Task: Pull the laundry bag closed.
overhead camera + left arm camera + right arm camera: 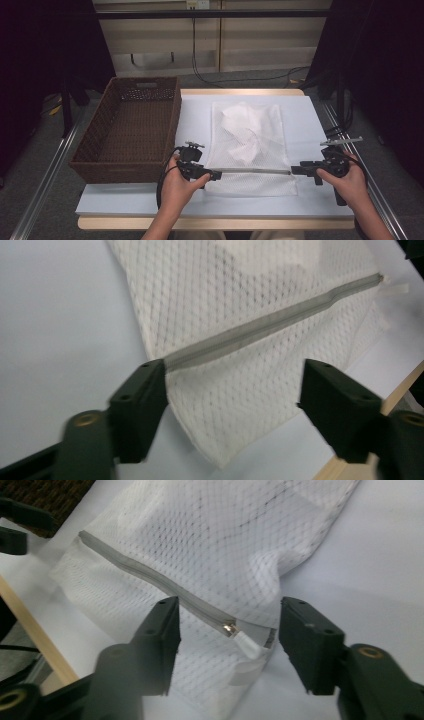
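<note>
A white mesh laundry bag (pixel 260 150) lies flat on the white table top (pixel 300 120), with crumpled white cloth (pixel 239 125) inside. A grey zipper (pixel 255 171) runs across its near end. My left gripper (pixel 216 175) stands open at the zipper's left end; in the left gripper view the zipper (pixel 270 325) starts beside one jaw of the left gripper (pixel 232 405), over the mesh (pixel 235 285). My right gripper (pixel 295 170) is open at the right end; its own view has the right gripper (pixel 227 640) straddling the metal slider (pixel 230 628) and white pull tab (pixel 248 644).
A brown wicker basket (pixel 125 165) stands empty at the table's left, just beside the left hand. The wooden front edge (pixel 215 222) of the table runs close to both hands. Cables and dark curtains lie beyond the table.
</note>
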### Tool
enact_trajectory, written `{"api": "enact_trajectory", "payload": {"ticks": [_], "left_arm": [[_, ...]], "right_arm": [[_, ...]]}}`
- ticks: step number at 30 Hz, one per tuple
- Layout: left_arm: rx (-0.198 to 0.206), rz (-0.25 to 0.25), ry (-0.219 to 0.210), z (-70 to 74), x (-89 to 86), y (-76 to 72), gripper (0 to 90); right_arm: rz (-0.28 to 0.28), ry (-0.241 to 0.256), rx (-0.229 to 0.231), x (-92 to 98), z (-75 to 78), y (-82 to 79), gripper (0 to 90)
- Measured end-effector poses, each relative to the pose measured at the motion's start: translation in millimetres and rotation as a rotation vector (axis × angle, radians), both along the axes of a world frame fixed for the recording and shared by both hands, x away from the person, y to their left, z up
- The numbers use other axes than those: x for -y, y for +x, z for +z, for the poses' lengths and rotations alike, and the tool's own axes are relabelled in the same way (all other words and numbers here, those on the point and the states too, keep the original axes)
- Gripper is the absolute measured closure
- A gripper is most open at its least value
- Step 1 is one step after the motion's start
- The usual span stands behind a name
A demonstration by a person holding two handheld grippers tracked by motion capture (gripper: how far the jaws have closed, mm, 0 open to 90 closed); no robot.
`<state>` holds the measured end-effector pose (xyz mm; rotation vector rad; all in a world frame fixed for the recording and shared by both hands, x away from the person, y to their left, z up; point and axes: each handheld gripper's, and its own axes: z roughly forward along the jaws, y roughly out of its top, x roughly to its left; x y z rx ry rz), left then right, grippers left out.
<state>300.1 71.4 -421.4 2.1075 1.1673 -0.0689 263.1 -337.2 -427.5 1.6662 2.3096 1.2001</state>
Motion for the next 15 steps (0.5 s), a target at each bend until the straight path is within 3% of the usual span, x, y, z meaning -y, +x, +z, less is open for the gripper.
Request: {"api": "enact_trajectory", "payload": {"ticks": [5,10,15], "left_arm": [[0.042,-0.009,0.004,3.2,-3.5,0.5,12.5],[0.048,-0.030,-0.009,4.8,-4.6,1.0,9.2],[0.061,-0.043,-0.001,4.3,-2.9,1.2,7.8]], "right_arm": [[0.008,-0.058,0.077,2.5,2.0,-0.9,28.7],[0.011,-0.076,0.099,6.1,4.4,-1.7,22.2],[0.010,-0.082,0.108,10.5,3.9,-2.2,22.1]]}}
